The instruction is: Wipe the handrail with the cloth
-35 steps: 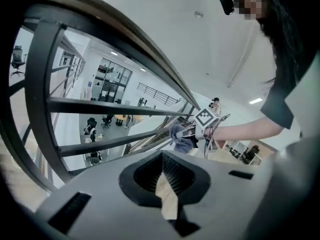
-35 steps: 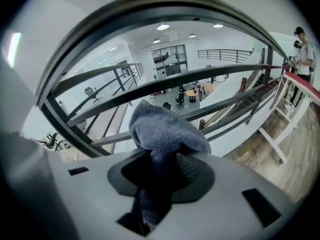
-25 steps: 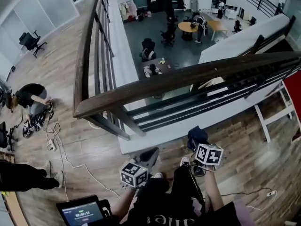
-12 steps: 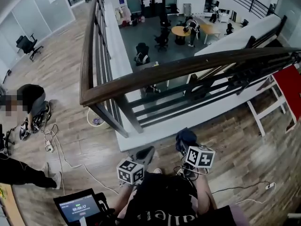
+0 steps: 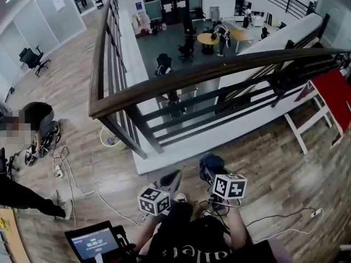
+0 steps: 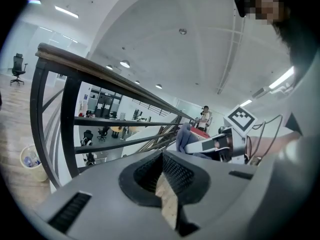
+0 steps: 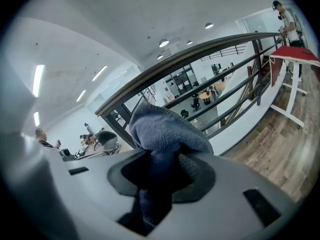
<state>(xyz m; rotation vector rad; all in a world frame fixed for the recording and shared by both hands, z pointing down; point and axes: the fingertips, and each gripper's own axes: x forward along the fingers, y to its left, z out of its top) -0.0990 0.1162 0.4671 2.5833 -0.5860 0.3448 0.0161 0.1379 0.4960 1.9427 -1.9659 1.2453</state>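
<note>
Right gripper [image 7: 159, 171] clamps the cloth [image 7: 165, 126], left gripper [image 6: 162, 179] closed, empty; I'd press it flat along the handrail's [image 5: 219, 73] top edge.

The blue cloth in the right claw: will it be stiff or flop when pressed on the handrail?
Probably floppy: the cloth bulges in soft folds above the right claw. Likely light, since it holds its bunched shape unsupported. Its fuzzy surface should drag on the handrail rather than slip.

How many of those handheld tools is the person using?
2. The left tool is shut and empty; the right tool grips the blue cloth. Both are short of the handrail.
</note>
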